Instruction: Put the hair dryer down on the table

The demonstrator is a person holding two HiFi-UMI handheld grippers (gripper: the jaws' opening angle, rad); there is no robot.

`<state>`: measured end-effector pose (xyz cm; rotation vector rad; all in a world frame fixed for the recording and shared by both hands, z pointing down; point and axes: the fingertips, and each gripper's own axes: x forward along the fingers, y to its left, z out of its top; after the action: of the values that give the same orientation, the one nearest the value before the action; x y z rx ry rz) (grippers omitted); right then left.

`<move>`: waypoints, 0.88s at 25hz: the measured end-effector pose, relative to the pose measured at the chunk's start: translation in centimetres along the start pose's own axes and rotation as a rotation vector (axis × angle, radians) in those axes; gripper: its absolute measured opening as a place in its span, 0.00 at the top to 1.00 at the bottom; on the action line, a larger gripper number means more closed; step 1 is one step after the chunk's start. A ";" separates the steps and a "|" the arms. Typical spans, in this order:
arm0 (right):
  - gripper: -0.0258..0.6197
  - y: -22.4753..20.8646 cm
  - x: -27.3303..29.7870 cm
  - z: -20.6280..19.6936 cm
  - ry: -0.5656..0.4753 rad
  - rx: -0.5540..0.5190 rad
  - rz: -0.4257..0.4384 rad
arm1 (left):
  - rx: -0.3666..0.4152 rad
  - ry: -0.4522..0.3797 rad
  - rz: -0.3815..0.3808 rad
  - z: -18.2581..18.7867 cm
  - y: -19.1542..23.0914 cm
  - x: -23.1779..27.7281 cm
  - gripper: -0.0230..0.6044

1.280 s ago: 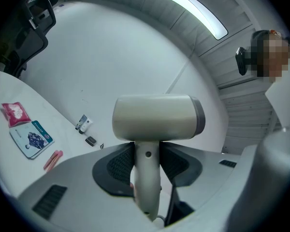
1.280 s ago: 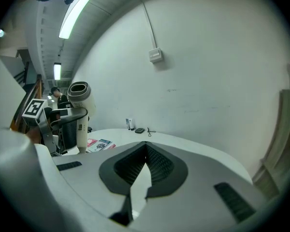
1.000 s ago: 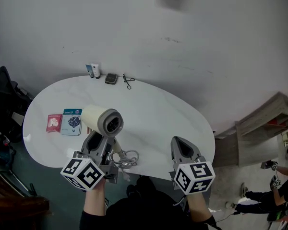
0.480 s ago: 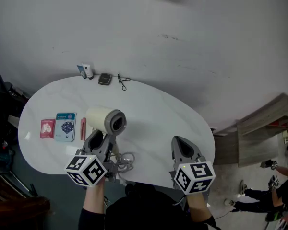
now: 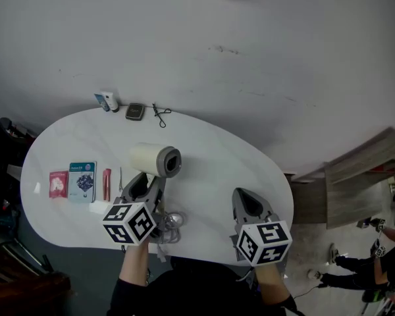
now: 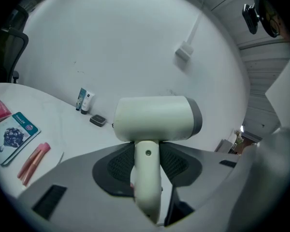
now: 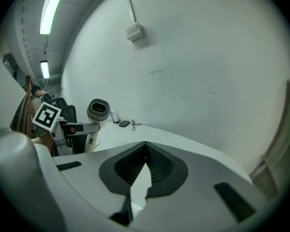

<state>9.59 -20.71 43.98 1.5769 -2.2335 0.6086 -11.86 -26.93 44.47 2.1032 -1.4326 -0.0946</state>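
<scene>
Operator: Since a second ago, head view: the hair dryer (image 5: 157, 160) has gone forward over the counter (image 5: 217, 157), and its barrel has swung level, open end to my right. The left tool (image 5: 147, 184) sits under it. The right tool (image 5: 245, 201) stands well apart on the right.

Desk: Grip?

Operator: Left gripper view: jaws clamped on the handle, which runs straight out along them. The barrel crosses at the top, long axis left to right. Packets (image 6: 12, 134) lie on the counter to the left.

Desk: Other side?

Operator: Right gripper view: jaws together, nothing between. The dryer stands to its left, handle upright, foot low over the counter; contact I cannot confirm. My judgement: the left tool alone carries this, so the set-down goes straight downward.
</scene>
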 end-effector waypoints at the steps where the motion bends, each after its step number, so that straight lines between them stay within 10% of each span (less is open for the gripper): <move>1: 0.96 -0.2 0.2 0.0 0.004 0.000 0.001 | 0.008 0.014 0.002 -0.4 0.0 0.5 0.69; 22: 0.96 -0.7 8.8 -2.1 0.167 -0.015 0.088 | 0.056 0.271 0.094 -6.2 1.5 7.0 0.69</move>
<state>7.42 -26.80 50.33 1.3730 -2.1858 0.7188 -7.82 -30.77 52.18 1.9993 -1.3788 0.2603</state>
